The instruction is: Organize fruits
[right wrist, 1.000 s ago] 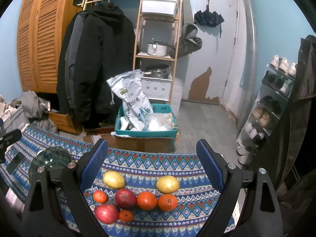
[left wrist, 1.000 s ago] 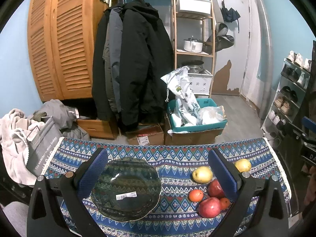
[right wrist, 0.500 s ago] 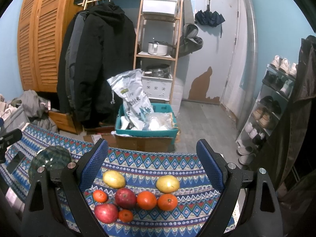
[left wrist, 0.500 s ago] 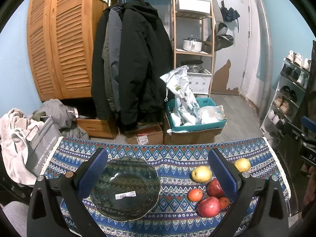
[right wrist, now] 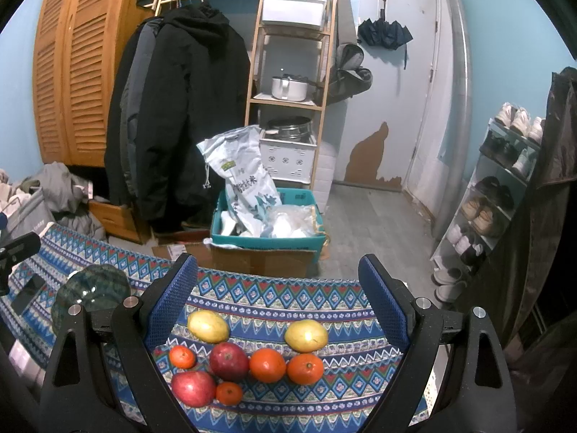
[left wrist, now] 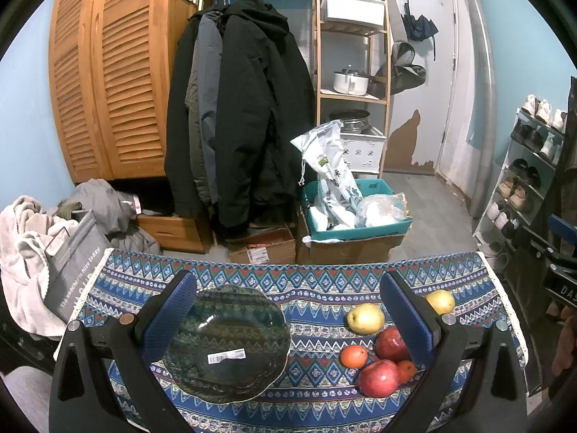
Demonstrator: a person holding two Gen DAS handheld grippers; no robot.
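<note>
The right gripper hung with fingers wide apart and nothing between them, above the fruit on the patterned worktop: two red apples, four oranges and, farthest, two yellow pears. The left gripper was equally spread and empty over a dark glass plate, which lay left of the fruit and apart from it. Beyond the worktop's edge stood a teal crate on cardboard boxes.
</note>
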